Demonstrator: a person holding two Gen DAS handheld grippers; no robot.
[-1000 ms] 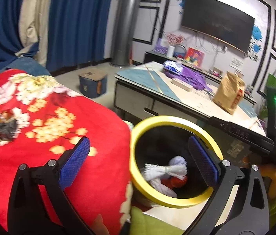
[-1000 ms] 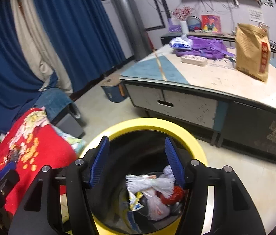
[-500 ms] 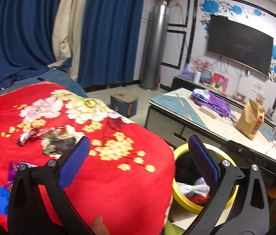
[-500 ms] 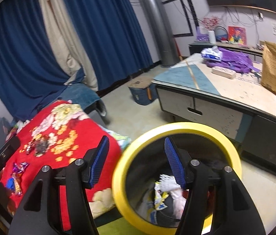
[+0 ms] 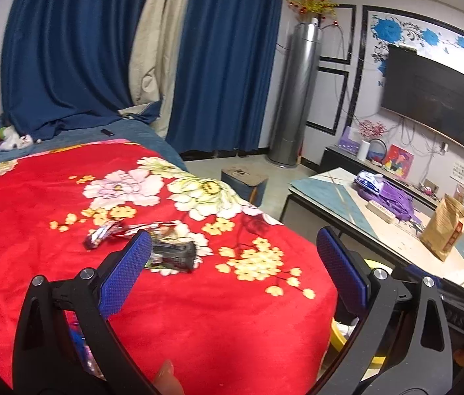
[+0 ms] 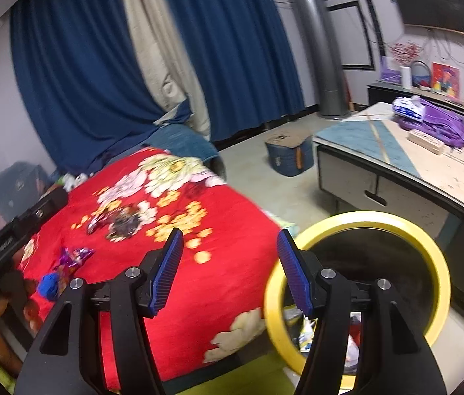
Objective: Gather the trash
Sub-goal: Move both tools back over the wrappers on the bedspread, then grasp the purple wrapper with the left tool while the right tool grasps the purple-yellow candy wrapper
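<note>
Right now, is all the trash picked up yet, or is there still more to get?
Not yet. The yellow-rimmed black bin already holds some trash. Both the left gripper and right gripper are open and empty. Shiny crumpled wrappers and a purple wrapper remain on the red flowered blanket.

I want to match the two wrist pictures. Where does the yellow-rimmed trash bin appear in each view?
Left wrist view: only a sliver of the yellow-rimmed trash bin shows at the lower right, behind the right finger of the left tool.
Right wrist view: the bin fills the lower right, its rim partly hidden by the right tool.
Shared landmark: the red floral blanket, left of the bin in both views.
</note>
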